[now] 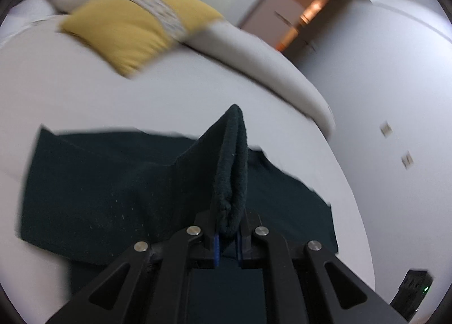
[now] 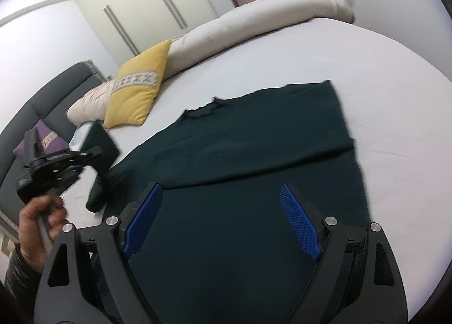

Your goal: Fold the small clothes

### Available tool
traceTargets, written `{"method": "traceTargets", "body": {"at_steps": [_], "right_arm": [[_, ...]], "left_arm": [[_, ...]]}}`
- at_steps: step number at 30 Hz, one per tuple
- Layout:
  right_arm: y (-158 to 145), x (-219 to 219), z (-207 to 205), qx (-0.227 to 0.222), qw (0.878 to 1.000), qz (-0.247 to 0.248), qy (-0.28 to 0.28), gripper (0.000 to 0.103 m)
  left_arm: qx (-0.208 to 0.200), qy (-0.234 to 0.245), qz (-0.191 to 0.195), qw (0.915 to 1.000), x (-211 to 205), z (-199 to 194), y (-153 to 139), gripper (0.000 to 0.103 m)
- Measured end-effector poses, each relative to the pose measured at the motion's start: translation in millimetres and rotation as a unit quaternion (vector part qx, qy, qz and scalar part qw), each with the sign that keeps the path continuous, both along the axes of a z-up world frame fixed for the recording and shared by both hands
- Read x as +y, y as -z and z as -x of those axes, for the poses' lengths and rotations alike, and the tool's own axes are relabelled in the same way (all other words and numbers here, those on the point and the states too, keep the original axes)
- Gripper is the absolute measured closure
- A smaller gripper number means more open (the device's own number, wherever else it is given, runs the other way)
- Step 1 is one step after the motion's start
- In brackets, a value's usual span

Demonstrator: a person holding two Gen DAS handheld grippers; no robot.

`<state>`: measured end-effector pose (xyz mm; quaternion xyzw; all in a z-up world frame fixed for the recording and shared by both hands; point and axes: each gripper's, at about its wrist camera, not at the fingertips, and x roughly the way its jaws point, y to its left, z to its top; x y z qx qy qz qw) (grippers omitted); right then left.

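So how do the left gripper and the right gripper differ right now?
The left gripper is shut on a fold of the dark green garment, lifting it off the bed; the right gripper is open and holds nothing. In the right wrist view the left one is off to the side, while the right one hangs over the garment. Both have blue pads.

Open white bed [image 2: 381, 103] sheet lies clear to the right of the dark green garment [image 2: 254, 154]. Along the far edge, a yellow cushion [image 2: 135, 92] and a long beige bolster [image 2: 254, 24] block passage; the left gripper [image 2: 82, 164] crowds the near-left side.
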<state>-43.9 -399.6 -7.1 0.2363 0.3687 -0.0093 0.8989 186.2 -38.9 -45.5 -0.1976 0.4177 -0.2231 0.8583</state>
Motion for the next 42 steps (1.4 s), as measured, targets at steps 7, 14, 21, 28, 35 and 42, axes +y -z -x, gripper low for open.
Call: {"method": "traceTargets", "body": {"at_steps": [7,14,21,28,35,42], "right_arm": [[17.6,-29.2,-4.4,0.026,0.999,-0.019,0.017,0.018],[24.5,-5.6,-51.7,0.042,0.998,-0.029,-0.024,0.018],[44.6,45.9,-126.2,0.089,0.992,-0.026,-0.085,0.032],[81.8,100.1,-186.1,0.172,0.977,0.059,-0.108,0.064],[50.4,115.9,-186.3,0.147,0.977,0.089,-0.129,0.096],[3.7,64.6,-182.4,0.103,0.986,0.086,-0.095,0.096]], "left_arm": [[0.063,0.045,-0.027,0.9967,-61.0,6.0,54.0,0.050],[0.029,0.064,-0.014,0.9975,-16.6,48.0,23.6,0.028],[0.013,-0.025,0.008,0.9996,85.2,32.9,11.2,0.029],[0.024,-0.100,0.015,0.9946,162.8,20.3,21.9,0.029],[0.046,-0.130,0.035,0.9898,189.8,9.8,39.5,0.029],[0.072,-0.121,0.008,0.9900,178.7,-16.4,54.0,0.028]]}}
